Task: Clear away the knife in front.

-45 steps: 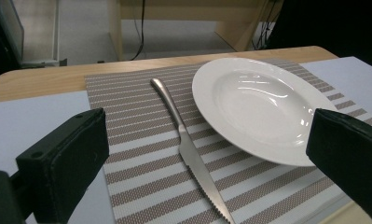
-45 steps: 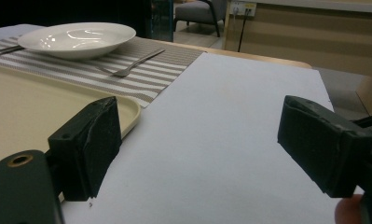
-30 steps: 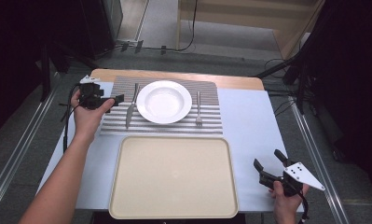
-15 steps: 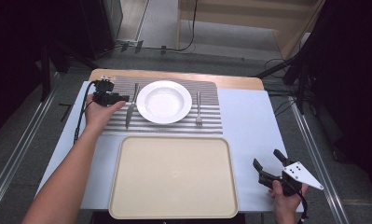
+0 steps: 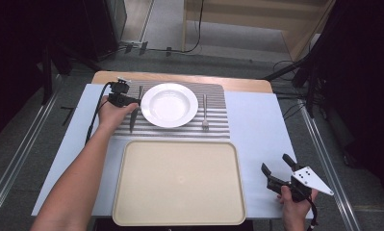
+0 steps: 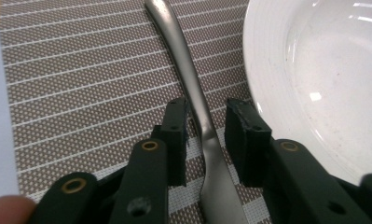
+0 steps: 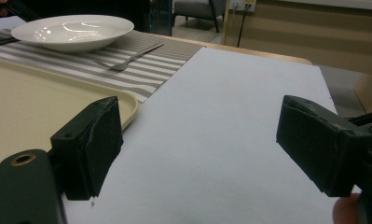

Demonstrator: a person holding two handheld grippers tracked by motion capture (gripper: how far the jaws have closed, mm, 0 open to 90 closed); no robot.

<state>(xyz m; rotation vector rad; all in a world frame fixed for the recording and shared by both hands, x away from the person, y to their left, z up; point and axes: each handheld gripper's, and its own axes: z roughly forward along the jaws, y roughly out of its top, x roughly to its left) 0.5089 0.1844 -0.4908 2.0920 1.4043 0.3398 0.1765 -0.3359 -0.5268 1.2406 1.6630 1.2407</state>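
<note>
Two grippers were in use at the table. The left gripper (image 6: 204,133) stood low over the knife (image 6: 193,100), which lay on the striped placemat (image 6: 81,84) just beside the left rim of the white plate (image 6: 314,70). Its jaws had just been closing and now stood narrow, straddling the knife where handle meets blade; a sliver of mat showed on either side, so the pads were judged not yet pressing. The right gripper (image 7: 200,147) rested near the table's right corner, jaws wide, nothing between them.

Handling, as judged: the knife looked to be stiff, smooth metal, light but thin and flat on the mat, hence slippery and liable to pivot if pinched off-centre. The narrow neck of the handle seemed the soundest hold.

Surroundings: the plate's rim stood close to the right-hand pad and could be knocked. A fork (image 5: 205,111) lay on the mat beyond the plate, and a beige tray (image 5: 180,183) sat nearer the person, both clear of the work.
</note>
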